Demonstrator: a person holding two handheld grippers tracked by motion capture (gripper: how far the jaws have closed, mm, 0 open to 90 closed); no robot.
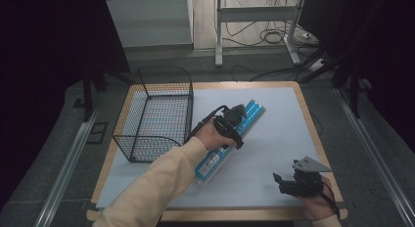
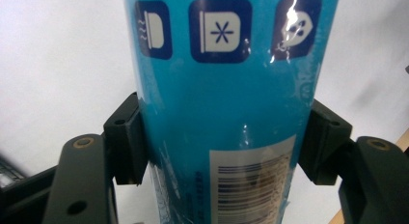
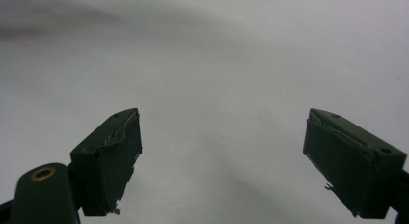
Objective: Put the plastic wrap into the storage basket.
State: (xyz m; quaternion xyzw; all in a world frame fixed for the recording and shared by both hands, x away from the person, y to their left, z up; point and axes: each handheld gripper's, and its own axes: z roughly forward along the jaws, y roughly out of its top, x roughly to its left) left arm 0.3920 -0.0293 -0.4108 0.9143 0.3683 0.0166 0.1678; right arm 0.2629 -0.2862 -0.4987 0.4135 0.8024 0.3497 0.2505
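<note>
A long blue roll [image 1: 211, 162] in glossy wrap lies slanted across the white mat [image 1: 276, 134], its far end pointing to the back right. My left gripper [image 1: 233, 121] reaches over its upper half. In the left gripper view both black jaws press against the sides of the blue roll [image 2: 226, 103], which carries dark blue icons and a barcode label; my left gripper [image 2: 226, 137] is shut on it. Near the front right corner, my right gripper [image 1: 280, 182] rests in a hand. In its own view my right gripper [image 3: 222, 156] stands wide open above bare white mat.
A black wire basket [image 1: 166, 109] stands at the back left of the mat, close beside the left hand. The wooden table edge [image 1: 313, 134] frames the mat. Grey floor, metal rails and cables lie beyond the table.
</note>
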